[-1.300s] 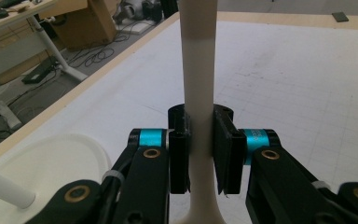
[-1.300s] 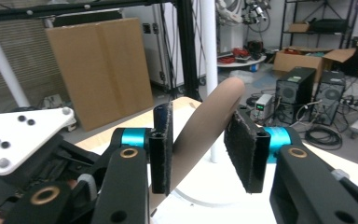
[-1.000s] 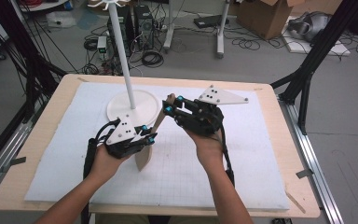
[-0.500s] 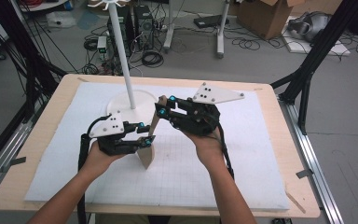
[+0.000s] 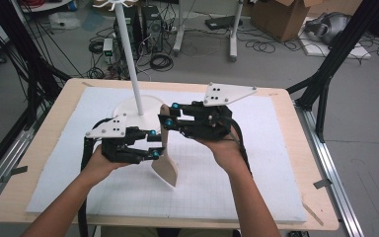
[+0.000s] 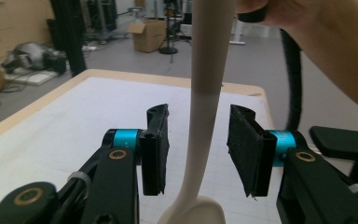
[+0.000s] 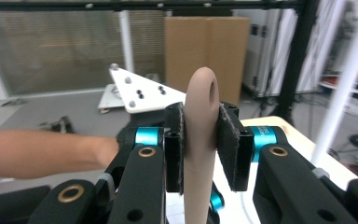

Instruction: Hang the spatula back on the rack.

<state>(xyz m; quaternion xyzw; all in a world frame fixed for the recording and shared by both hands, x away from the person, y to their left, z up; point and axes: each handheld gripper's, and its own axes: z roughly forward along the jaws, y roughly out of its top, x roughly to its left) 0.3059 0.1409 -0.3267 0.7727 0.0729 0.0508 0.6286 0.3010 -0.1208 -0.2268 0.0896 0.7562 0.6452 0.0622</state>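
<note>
spatula (image 5: pixel 164 148) upright above mat, handle tip pinched in right gripper (image 7: pixel 200 144) pads | left gripper (image 6: pixel 198 147) jaws just opened, straddling the stem, not touching | risk: single end grip lets blade swing or slip near stand pole (image 5: pixel 130 59)

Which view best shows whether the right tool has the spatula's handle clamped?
Right gripper view: both pads press the spatula near its hanging hole. Left gripper view shows its shaft between open jaws. High view shows its whole length.
</note>
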